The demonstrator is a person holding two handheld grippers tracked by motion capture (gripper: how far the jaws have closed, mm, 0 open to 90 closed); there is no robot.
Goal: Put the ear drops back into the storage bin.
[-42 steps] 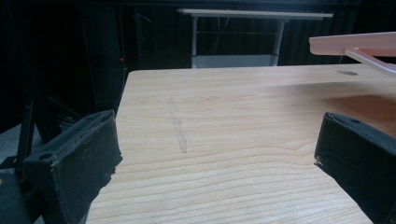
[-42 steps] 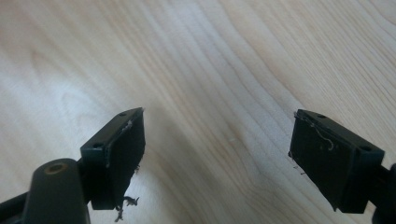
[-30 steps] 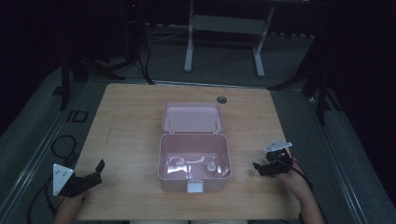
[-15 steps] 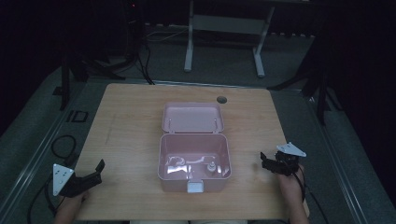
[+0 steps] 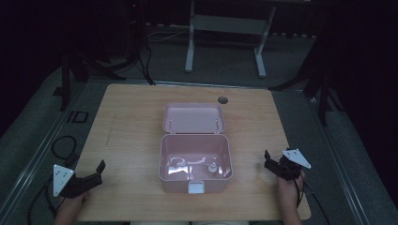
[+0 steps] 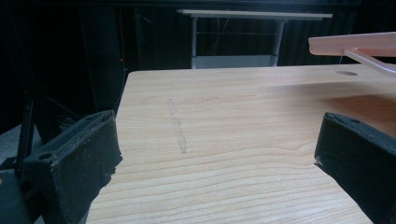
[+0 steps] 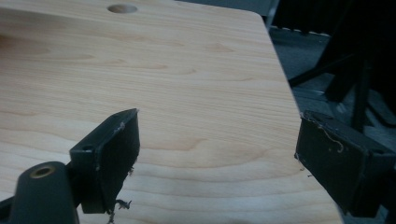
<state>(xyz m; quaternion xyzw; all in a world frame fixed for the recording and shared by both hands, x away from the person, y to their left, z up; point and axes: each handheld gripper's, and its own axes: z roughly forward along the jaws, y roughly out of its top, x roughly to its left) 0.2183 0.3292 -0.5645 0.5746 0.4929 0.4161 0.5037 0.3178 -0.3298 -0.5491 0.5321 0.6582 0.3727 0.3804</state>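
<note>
High view: pale pink plastic box [image 5: 195, 164] standing open at the middle of the light wooden bench [image 5: 131, 122], hinged lid [image 5: 193, 118] thrown back flat behind it, something small and pale lying inside, too dim to identify. Left tongs [image 5: 96, 172] low at the near left corner, spread wide and empty. Right tongs [image 5: 271, 161] near the right edge, likewise spread wide with nothing between. Both well apart from the box.

Likely risks: catching the thin box wall with one jaw and shoving the box along the smooth wood; knocking the lid shut on approach; the right tongs sliding off the nearby bench edge.

Bench bare apart from the box, with a round cable hole [image 5: 223, 100] towards the far side. Room dark; grey floor, a metal stand [image 5: 225, 28] beyond, black cables [image 5: 58, 145] at the left.
</note>
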